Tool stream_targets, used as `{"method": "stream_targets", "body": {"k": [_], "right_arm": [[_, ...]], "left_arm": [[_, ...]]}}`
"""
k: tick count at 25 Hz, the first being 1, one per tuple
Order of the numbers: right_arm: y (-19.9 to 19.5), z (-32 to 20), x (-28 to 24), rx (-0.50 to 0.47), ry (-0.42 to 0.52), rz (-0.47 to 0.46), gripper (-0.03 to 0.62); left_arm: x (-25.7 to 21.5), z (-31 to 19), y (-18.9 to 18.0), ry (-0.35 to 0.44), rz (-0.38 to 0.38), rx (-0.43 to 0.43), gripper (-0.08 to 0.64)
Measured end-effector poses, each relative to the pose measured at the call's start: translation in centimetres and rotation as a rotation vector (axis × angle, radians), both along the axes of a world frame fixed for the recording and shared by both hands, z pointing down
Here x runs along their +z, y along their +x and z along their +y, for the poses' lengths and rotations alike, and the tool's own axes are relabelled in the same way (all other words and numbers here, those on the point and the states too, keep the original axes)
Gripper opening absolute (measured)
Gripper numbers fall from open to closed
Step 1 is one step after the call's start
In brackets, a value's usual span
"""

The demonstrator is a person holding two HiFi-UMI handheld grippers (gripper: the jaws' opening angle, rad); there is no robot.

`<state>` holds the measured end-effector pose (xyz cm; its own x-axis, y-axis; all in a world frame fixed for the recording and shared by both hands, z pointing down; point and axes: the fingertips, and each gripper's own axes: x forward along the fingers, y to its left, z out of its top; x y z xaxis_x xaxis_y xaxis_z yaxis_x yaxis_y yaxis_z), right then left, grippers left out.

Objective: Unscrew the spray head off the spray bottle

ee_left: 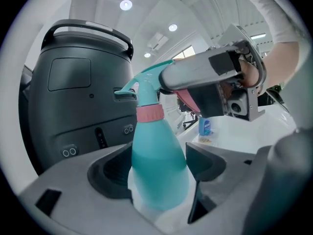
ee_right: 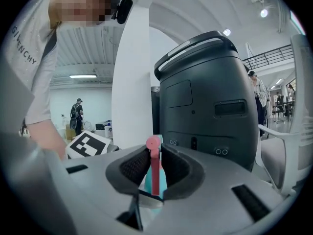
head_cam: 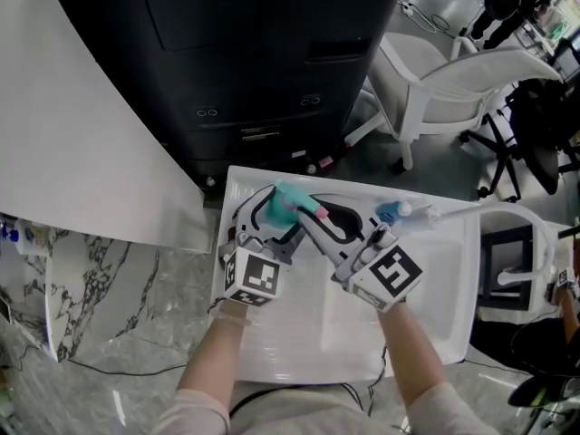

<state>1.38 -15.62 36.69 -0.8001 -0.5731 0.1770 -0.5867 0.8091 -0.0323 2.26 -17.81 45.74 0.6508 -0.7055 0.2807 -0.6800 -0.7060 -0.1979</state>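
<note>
Looking at a tall dark-grey machine (head_cam: 263, 62) with a top handle. Seeing a white table (head_cam: 308, 324) just before it, a white chair (head_cam: 435, 84) to its right, a white pillar (ee_right: 132, 82) at its left, marbled floor (head_cam: 118, 279) below-left, round ceiling lights (ee_left: 126, 5) glowing above.

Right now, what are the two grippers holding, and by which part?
The left gripper holds the spray bottle by its body; the right gripper pinches its spray head.

Smooth, glossy teal plastic spray bottle (ee_left: 159, 146), pink-trimmed plastic spray head (ee_left: 146, 82); matt grey plastic left tongs (ee_left: 159, 173), right tongs (ee_right: 155, 168); glossy white tray (head_cam: 299, 333).
</note>
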Motion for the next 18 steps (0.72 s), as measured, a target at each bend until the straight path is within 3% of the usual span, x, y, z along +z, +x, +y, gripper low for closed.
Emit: {"method": "stream_targets", "body": {"k": [10, 12, 15, 18], "right_arm": [[0.0, 0.6, 0.1, -0.125, -0.032, 0.005, 0.068], [0.6, 0.3, 0.0, -0.08, -0.038, -0.003, 0.088], [2.7, 0.3, -0.6, 0.058, -0.027, -0.052, 0.186], [4.0, 2.3, -1.5, 0.12, -0.012, -0.101, 0.185]], "left_arm": [[0.2, 1.7, 0.1, -0.031, 0.003, 0.267, 0.344], [0.1, 1.6, 0.1, -0.036, 0.007, 0.279, 0.345], [0.1, 1.5, 0.1, -0.036, 0.027, 0.262, 0.345], [0.2, 1.4, 0.1, -0.036, 0.045, 0.246, 0.345]]}}
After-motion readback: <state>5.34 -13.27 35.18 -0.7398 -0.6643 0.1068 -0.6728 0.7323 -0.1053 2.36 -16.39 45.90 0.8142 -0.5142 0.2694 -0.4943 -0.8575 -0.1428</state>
